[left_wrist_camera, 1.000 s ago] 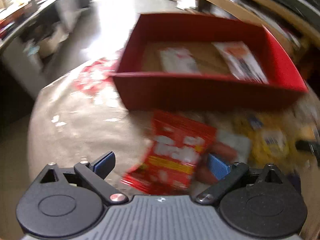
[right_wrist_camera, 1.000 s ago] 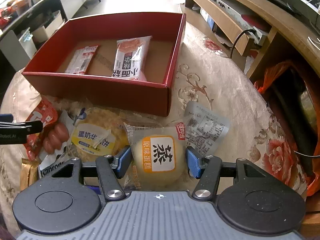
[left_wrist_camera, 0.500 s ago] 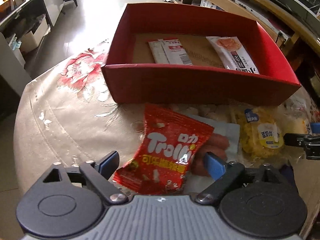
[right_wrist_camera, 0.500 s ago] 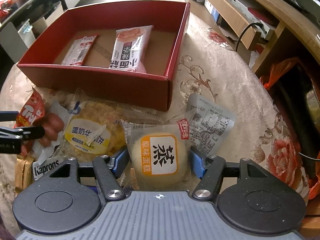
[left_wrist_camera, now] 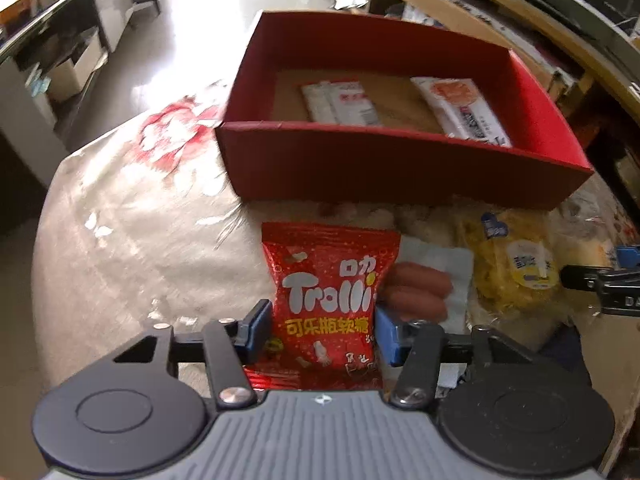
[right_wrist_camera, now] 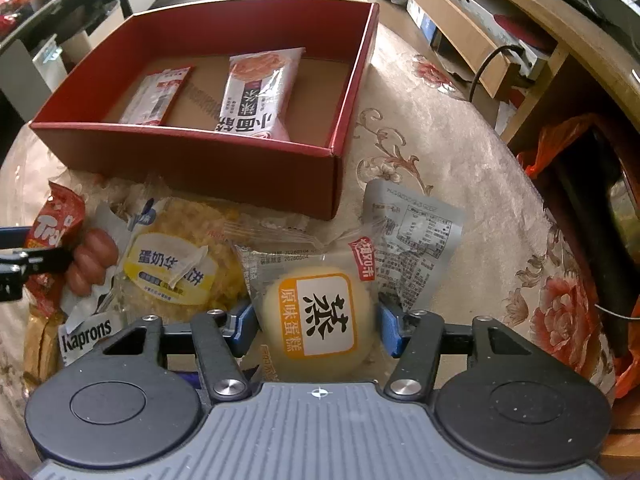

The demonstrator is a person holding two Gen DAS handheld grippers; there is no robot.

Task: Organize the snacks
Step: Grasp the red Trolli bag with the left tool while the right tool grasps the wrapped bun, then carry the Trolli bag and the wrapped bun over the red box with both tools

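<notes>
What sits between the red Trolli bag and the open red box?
Only the box's near wall. The left gripper has just been closing on the Trolli bag; bare tablecloth lies ahead, and the box floor is half free.

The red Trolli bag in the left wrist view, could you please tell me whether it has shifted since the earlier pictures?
Yes. The Trolli bag was tilted before; now it stands square to the red box, pinched as the left tool has just been closing.

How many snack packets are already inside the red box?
2. A slim white-and-red packet lies on the left of the red box floor, and a bigger white packet lies near the middle. The near wall may hide something small.
</notes>
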